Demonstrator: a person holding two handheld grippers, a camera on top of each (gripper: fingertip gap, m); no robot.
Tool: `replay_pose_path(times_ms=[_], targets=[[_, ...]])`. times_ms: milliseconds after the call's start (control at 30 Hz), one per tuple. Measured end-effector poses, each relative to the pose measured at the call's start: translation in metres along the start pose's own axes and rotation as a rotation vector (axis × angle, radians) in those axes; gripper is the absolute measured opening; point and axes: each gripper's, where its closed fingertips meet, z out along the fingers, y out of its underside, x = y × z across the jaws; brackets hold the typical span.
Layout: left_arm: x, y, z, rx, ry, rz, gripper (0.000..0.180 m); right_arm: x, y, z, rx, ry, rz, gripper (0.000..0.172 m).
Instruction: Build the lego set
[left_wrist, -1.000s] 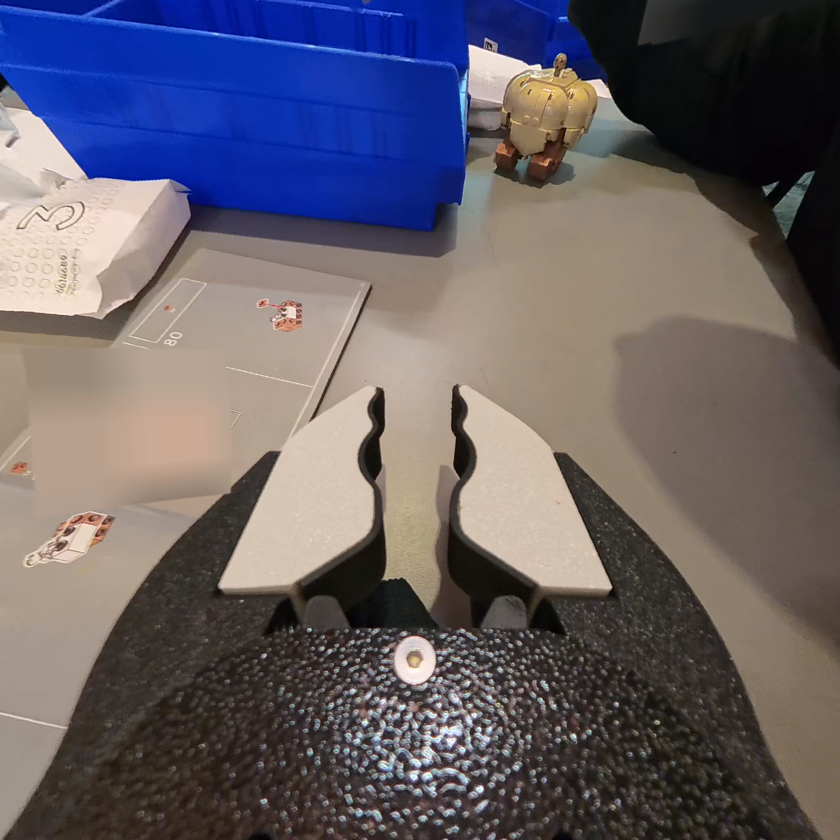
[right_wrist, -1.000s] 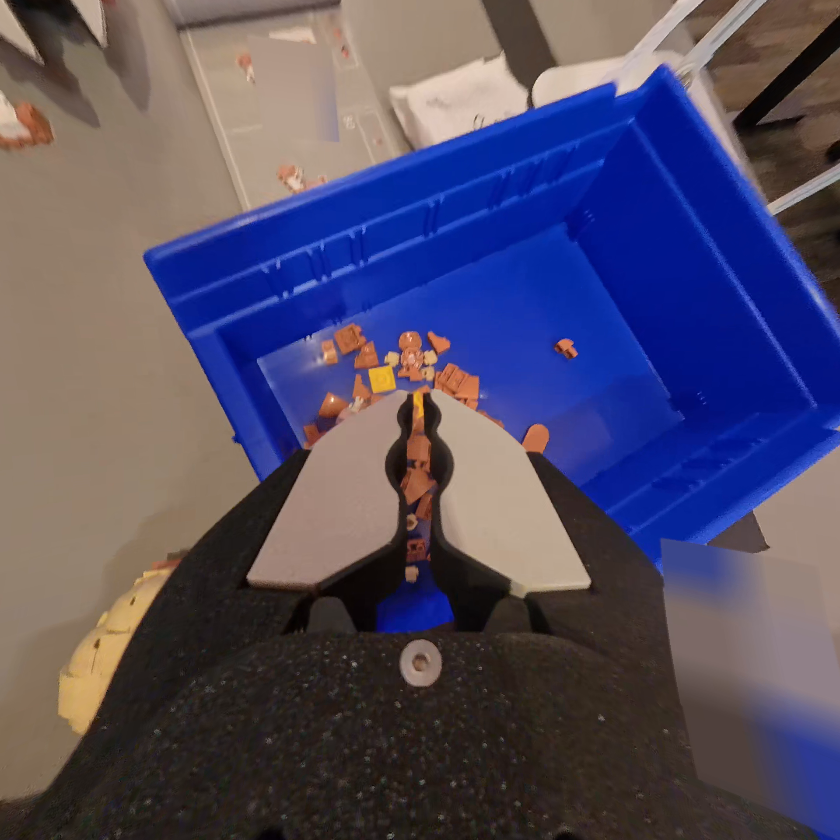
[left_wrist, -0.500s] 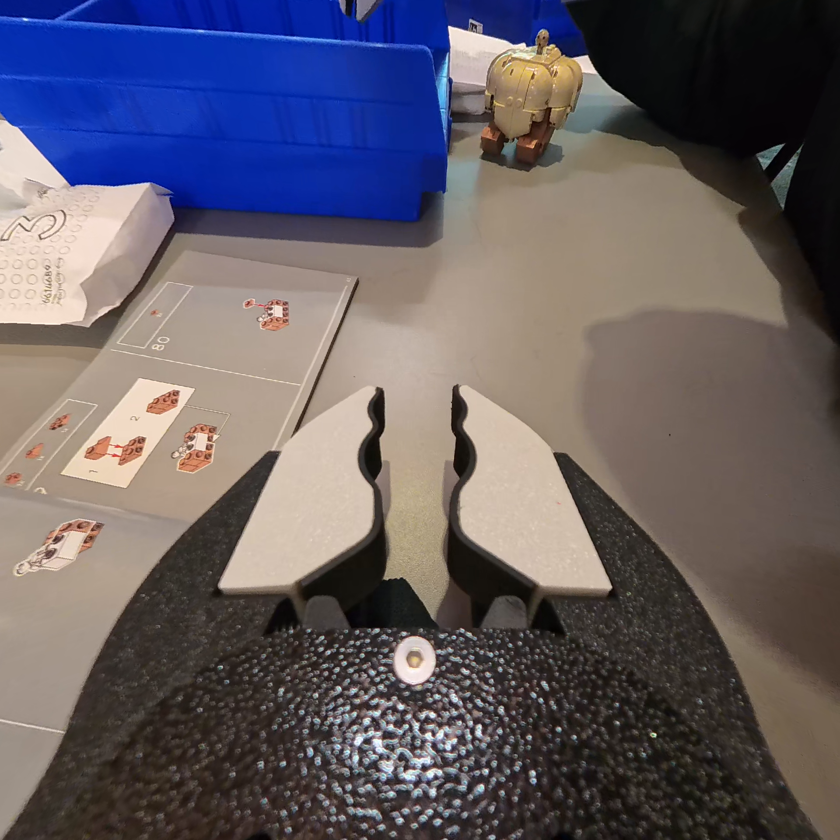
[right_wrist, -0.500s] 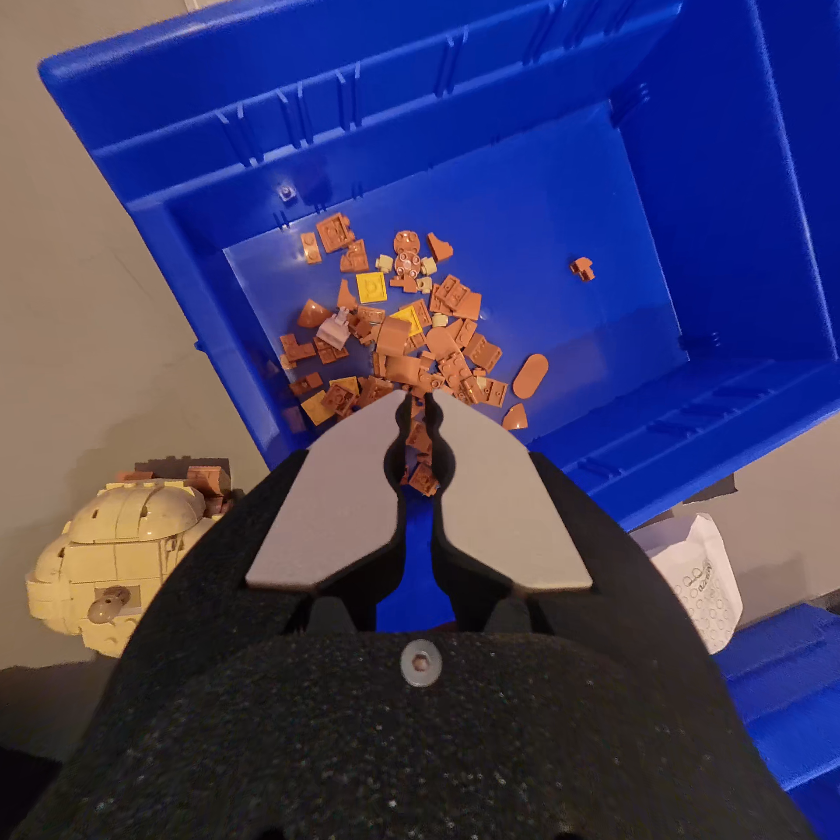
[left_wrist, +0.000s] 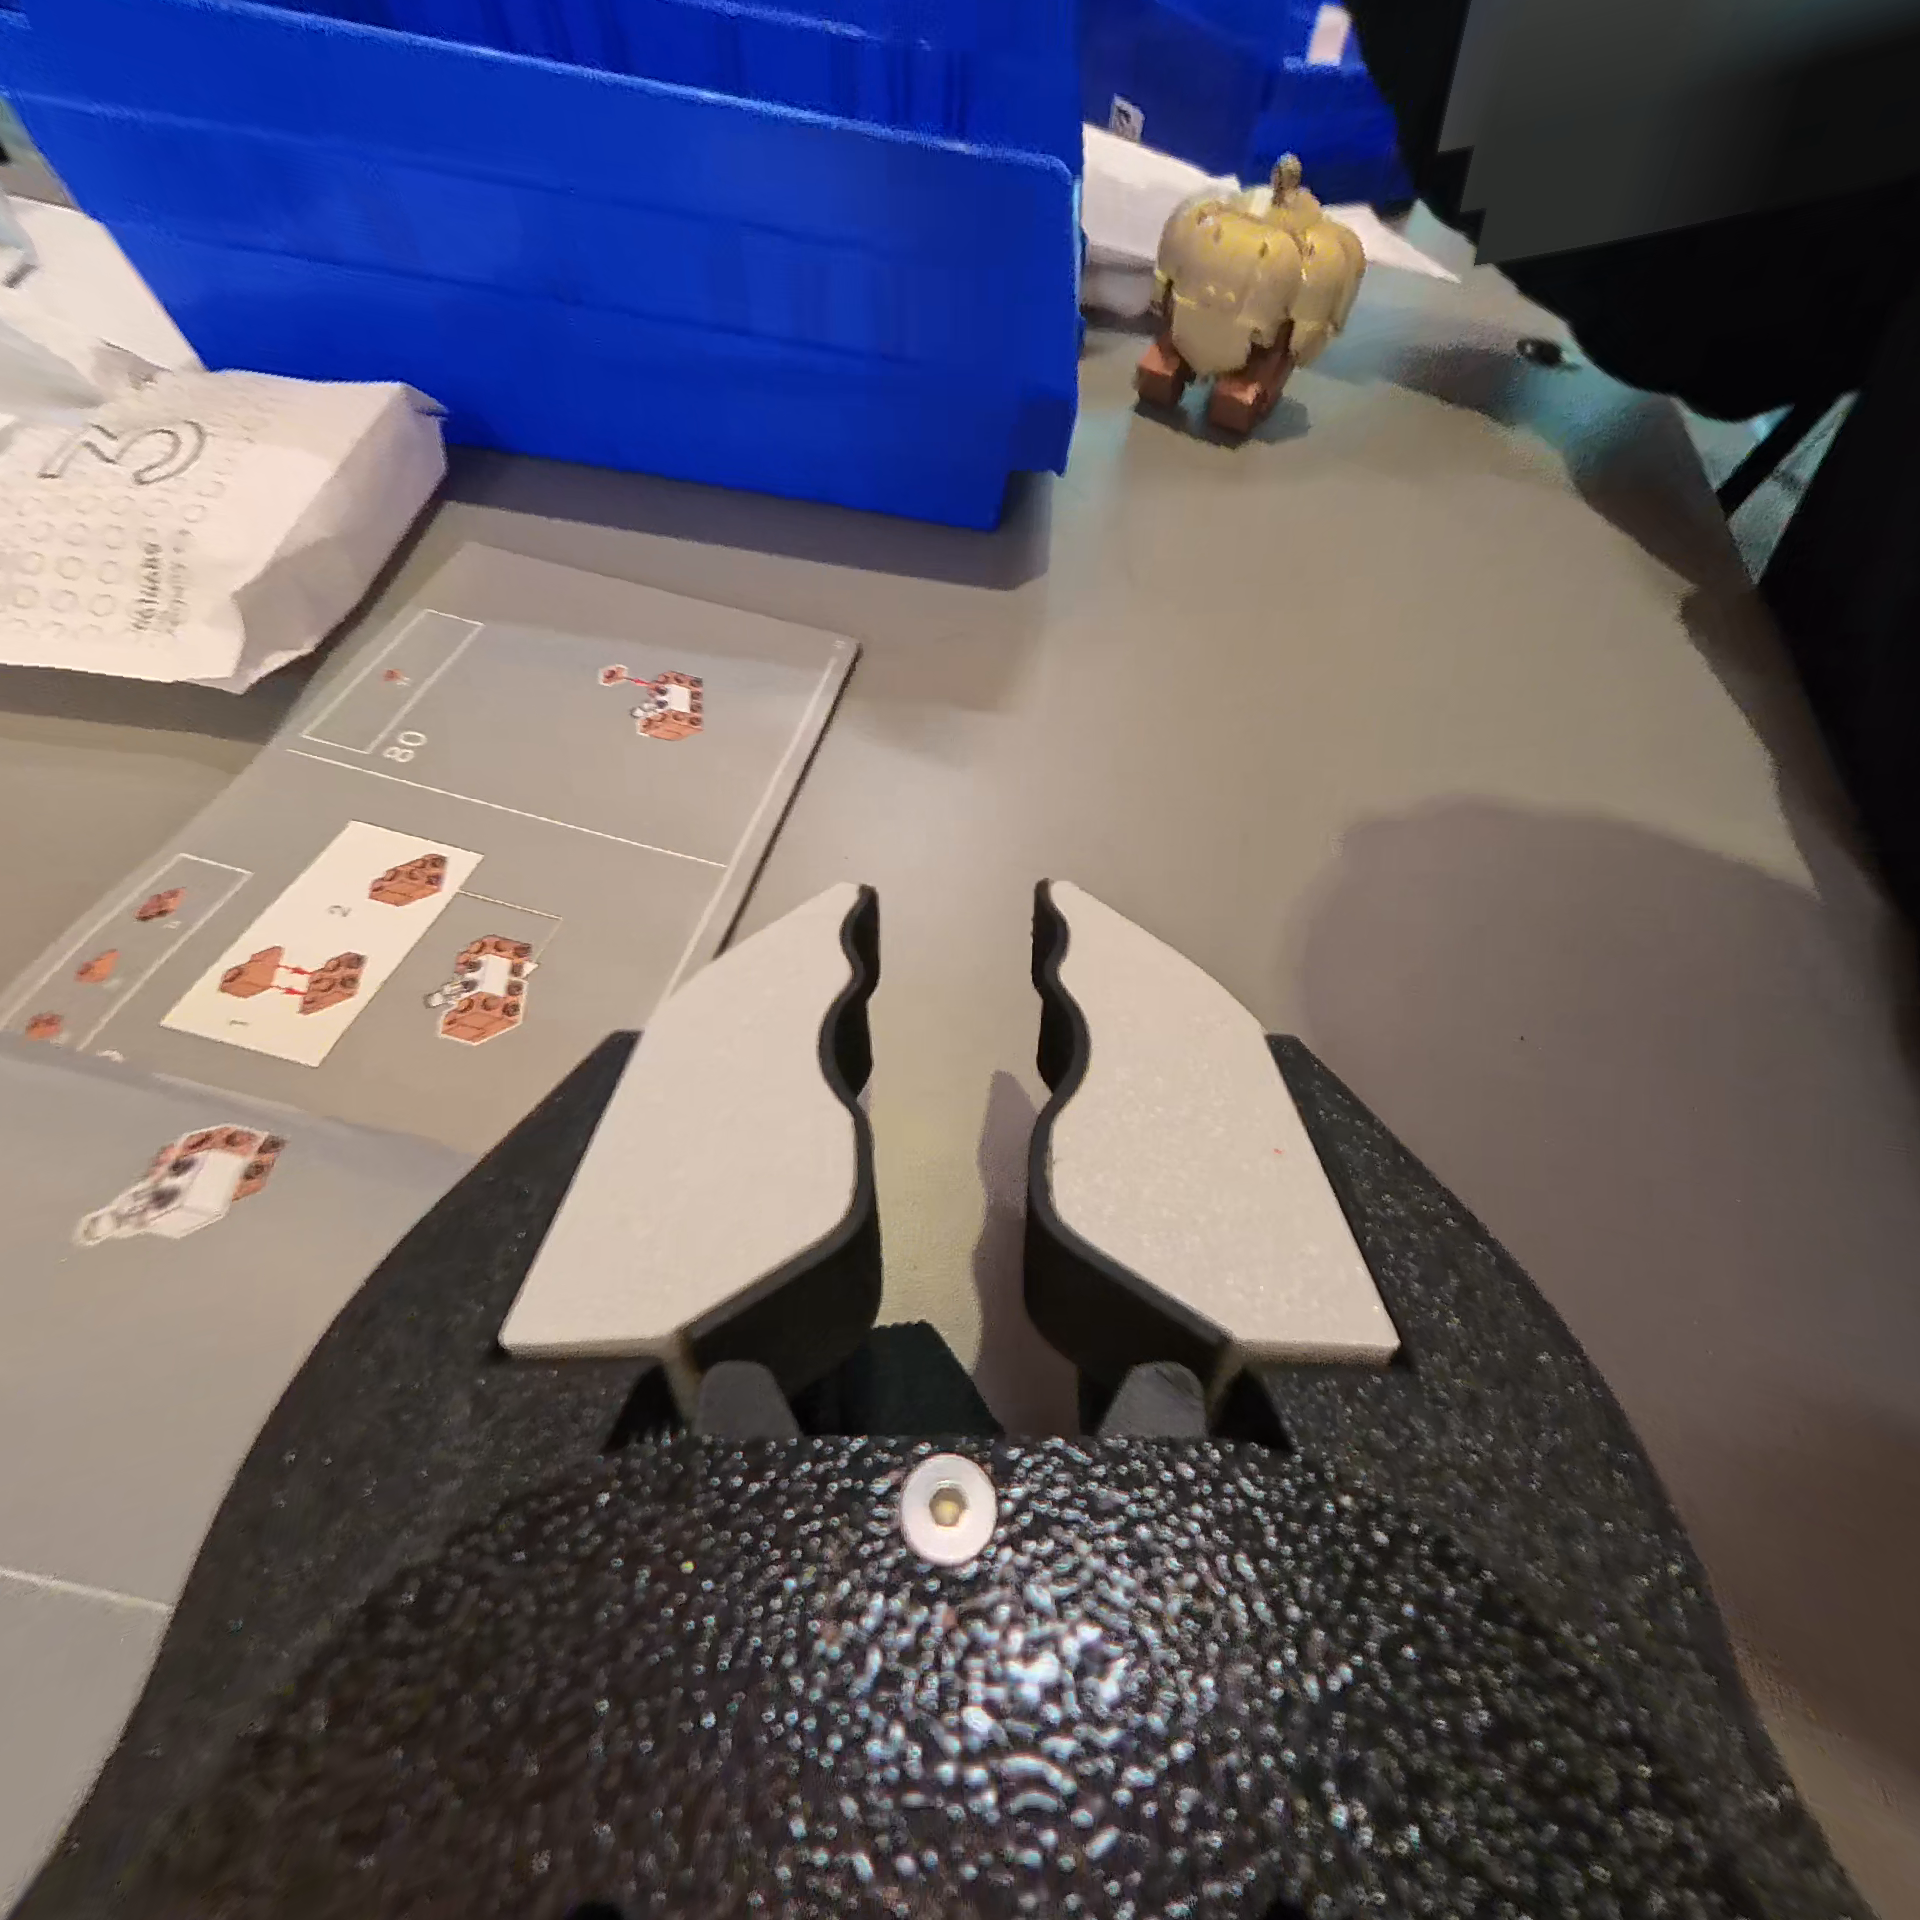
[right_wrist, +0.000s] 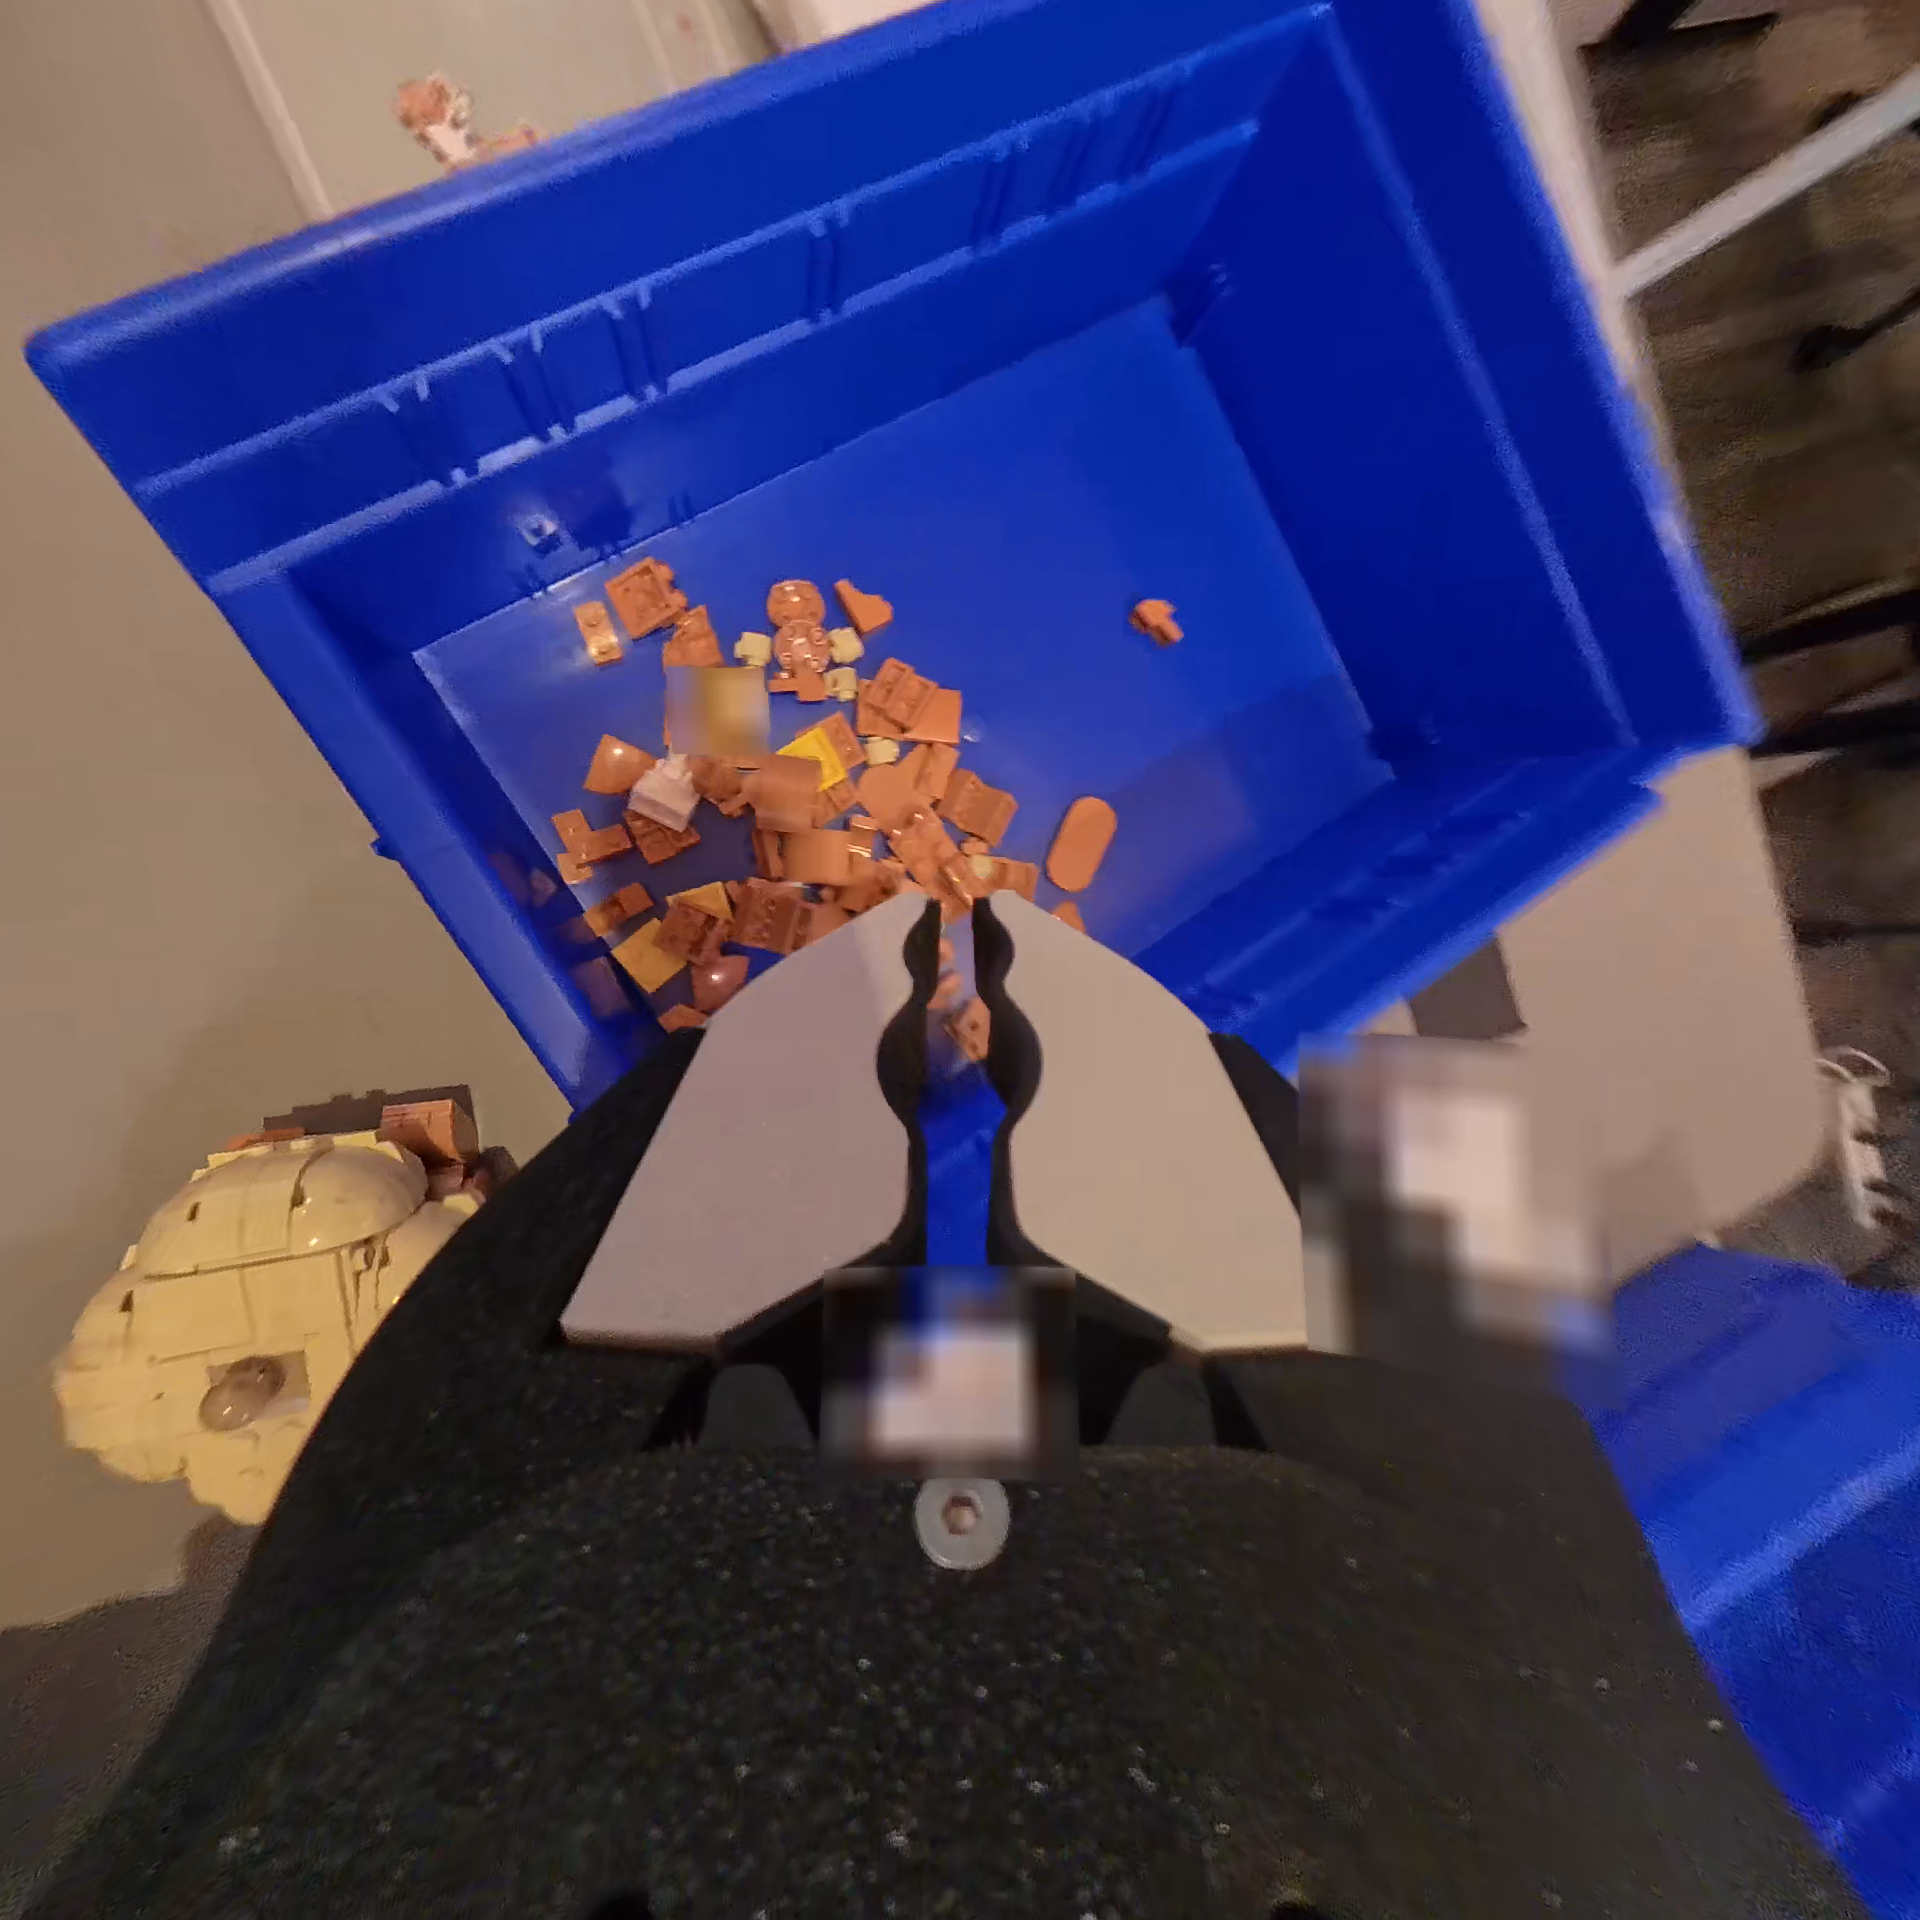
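A: Hovering over the blue bin (right_wrist: 727, 343), the right gripper (right_wrist: 958, 906) points down at the pile of brown bricks (right_wrist: 810, 821) on the bin's floor.

B: Clenched?

A: Nearly. A thin slit shows between its fingers (right_wrist: 1091, 1091), and the tips sit just above the near edge of the pile. The view is blurred, so I cannot tell whether a brick is pinched.

B: What else lies in the bin?

A: A couple of yellow pieces among the brown ones, and one brown brick (right_wrist: 1155, 620) apart, toward the bin's far right. A tan model (right_wrist: 249, 1278) stands outside the bin, by its near left corner.

B: And the left gripper (left_wrist: 956, 904)?

A: Released, jaws apart with only bare grey table (left_wrist: 1247, 727) between them, well short of the bin. The booklet (left_wrist: 499, 831) lies in front of the bin, just left of that gripper, and a white bag (left_wrist: 177, 520) rests against the bin's front wall.
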Motion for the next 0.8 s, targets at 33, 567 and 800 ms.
replay_pose_path(times_ms=[33,567,800], targets=[[-0.001,-0.001,-0.002,0.009,-0.001,-0.016,0.028,0.004,-0.003,-0.012,0.007,0.034,0.011,0.006],[0.023,0.016,-0.03,-0.001,0.023,-0.053,0.027,-0.211,0.167,-0.126,0.345,0.331,0.384,0.017],[0.025,0.017,-0.025,-0.011,0.003,-0.042,0.027,-0.27,0.211,-0.091,0.122,0.374,0.227,0.024]])
